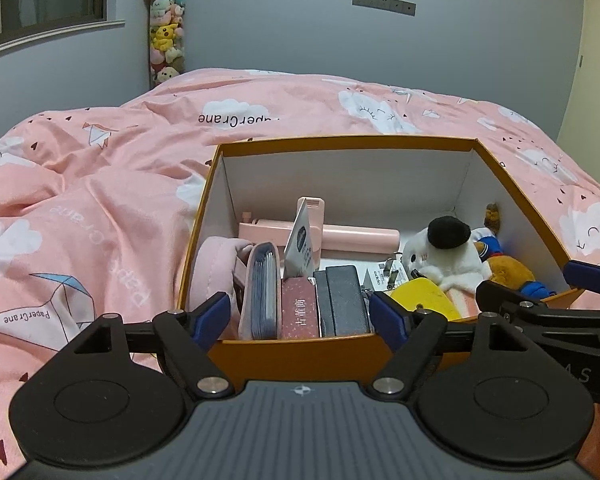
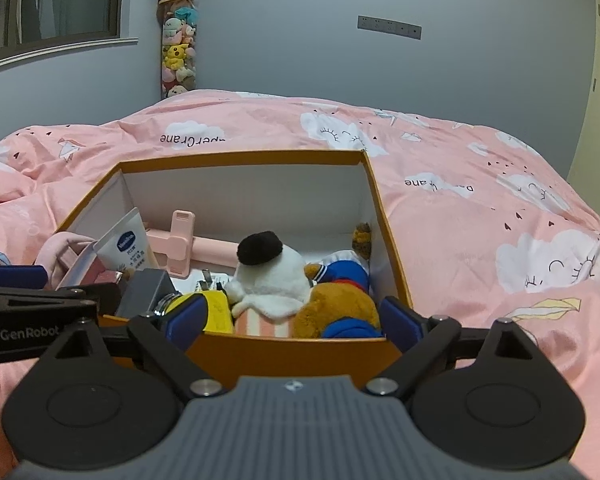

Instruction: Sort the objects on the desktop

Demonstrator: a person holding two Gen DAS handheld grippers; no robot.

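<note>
Since the small items appear already packed upright inside it, the orange cardboard box with white lining, resting on the pink quilt, is straddled at its near wall by the left gripper and right gripper, both spread wide, nothing pinched.

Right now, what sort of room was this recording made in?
Most likely a bedroom. An orange box of small items sits on a bed with a pink quilt, a tall holder of plush toys hangs on the grey wall, and a window is at the left.
</note>
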